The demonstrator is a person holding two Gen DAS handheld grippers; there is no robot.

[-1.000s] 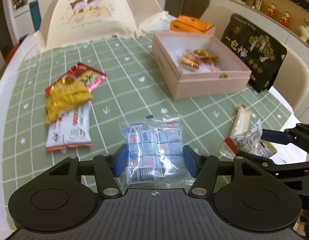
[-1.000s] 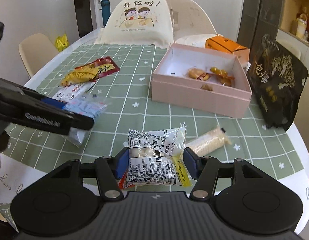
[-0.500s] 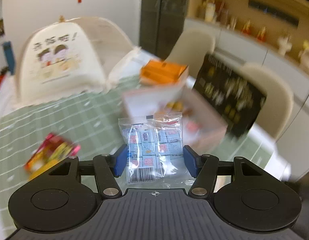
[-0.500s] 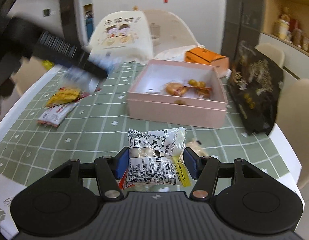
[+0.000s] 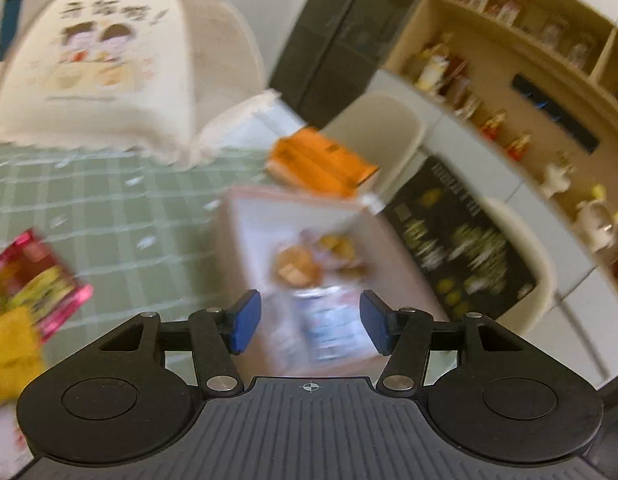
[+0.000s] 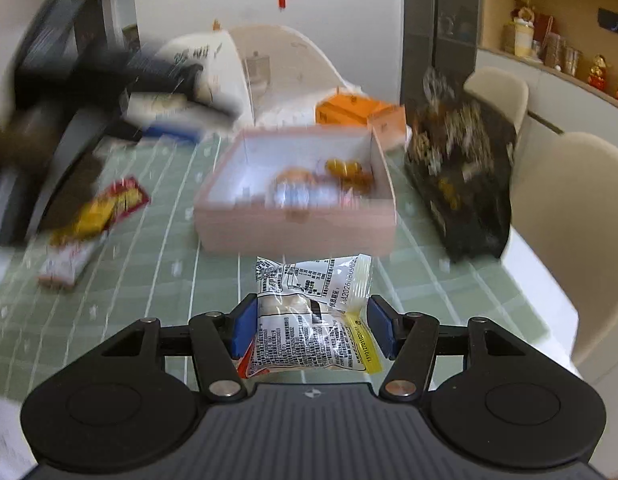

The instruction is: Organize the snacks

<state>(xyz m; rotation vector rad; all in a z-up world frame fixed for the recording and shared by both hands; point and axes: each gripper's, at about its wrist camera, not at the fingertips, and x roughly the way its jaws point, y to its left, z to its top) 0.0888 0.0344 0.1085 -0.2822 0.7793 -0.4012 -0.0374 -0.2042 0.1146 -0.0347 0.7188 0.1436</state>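
Note:
My left gripper (image 5: pixel 309 326) is open and empty above the pink box (image 5: pixel 237 240). The clear blue-print candy bag (image 5: pixel 325 328) lies blurred in the box below it, near orange wrapped snacks (image 5: pixel 297 268). In the right wrist view the bag (image 6: pixel 297 194) lies inside the pink box (image 6: pixel 293 228). My right gripper (image 6: pixel 311 330) is shut on a white printed snack packet (image 6: pixel 309 316), held above the table in front of the box. The left gripper (image 6: pixel 121 92) is a dark blur at upper left.
Red, yellow and white snack packs (image 6: pixel 93 216) lie on the green checked cloth, left of the box. An orange box (image 6: pixel 357 114) and a black bag (image 6: pixel 465 176) stand behind and right of it. A cream food cover (image 5: pixel 101 80) stands at the back. Chairs stand at the right.
My left gripper opened over the pink box and the candy bag dropped into it. My right gripper moved closer to the box, still holding its packet.

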